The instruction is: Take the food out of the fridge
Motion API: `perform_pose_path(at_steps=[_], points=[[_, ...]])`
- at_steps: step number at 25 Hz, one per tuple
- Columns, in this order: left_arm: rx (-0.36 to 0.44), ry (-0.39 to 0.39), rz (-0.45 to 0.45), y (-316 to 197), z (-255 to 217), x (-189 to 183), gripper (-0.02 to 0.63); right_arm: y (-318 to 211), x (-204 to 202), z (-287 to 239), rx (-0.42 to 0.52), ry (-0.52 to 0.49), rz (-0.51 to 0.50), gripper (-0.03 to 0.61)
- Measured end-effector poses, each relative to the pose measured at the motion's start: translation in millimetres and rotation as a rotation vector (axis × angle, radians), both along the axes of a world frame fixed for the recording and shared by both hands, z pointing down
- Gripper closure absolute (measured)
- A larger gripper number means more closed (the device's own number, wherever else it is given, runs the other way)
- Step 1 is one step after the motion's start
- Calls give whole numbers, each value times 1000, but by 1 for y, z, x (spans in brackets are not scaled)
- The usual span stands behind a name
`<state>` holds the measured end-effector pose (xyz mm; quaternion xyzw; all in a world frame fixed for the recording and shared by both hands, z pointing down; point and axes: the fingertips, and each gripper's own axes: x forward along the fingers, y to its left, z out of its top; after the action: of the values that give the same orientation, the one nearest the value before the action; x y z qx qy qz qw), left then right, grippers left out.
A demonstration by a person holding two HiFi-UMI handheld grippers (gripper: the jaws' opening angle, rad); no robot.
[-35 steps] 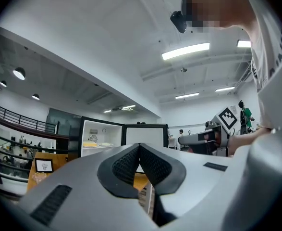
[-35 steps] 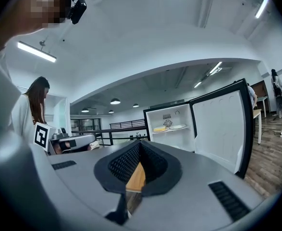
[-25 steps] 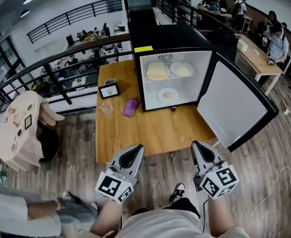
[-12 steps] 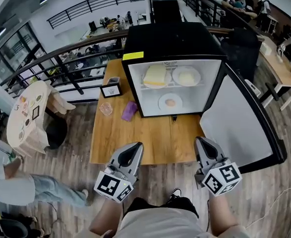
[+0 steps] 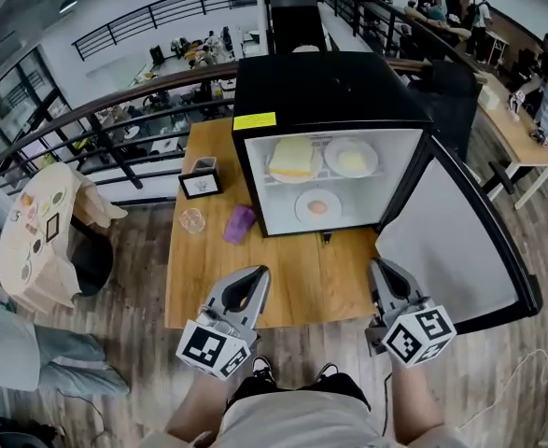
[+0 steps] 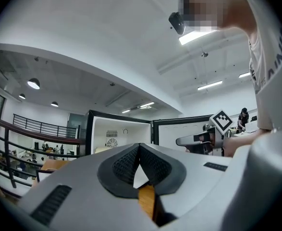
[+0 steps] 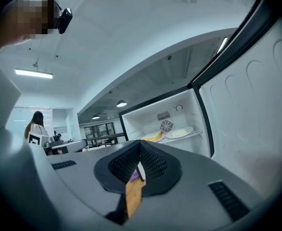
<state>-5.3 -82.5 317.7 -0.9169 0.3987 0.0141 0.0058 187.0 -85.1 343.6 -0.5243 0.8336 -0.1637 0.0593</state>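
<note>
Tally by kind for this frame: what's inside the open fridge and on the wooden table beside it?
White plates of food in black fridge: 3
Purple cup on wooden table: 1
Clear glass: 1
Black-framed sign: 1
Total: 6

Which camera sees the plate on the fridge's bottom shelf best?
The head view: the bottom-shelf plate shows whole inside the open fridge. In the gripper views, the left claw and right claw block that shelf.
</note>
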Motion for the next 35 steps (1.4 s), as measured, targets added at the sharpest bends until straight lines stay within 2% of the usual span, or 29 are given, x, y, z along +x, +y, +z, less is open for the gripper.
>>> perform_pose_path(at_steps=[7,12,16,18,24,28,32,35], points=[[4,6,22,-21,-4,-39,606,-27,-27,-9,-6,-44,58,558],[-10,14,20,-25,0,-43,606,-55,-23,-8,-46,-126,97,557],[-31,15,19,-24,7,-40,606,-87,-7,-2,-94,-245,163,546],[-38,10,21,-24,11,-40,606,-109,-1,6,-128,-306,199,480],[-67,0,21,-30,22,-43,606,-168,22,36,-239,-599,350,471],[-74,-6,29,-39,27,-45,606,-195,30,52,-279,-724,397,466],[-89,-8,38,-51,34,-48,606,-219,38,73,-327,-894,432,466],[-102,-14,44,-59,40,-51,606,-230,46,85,-340,-967,471,466]])
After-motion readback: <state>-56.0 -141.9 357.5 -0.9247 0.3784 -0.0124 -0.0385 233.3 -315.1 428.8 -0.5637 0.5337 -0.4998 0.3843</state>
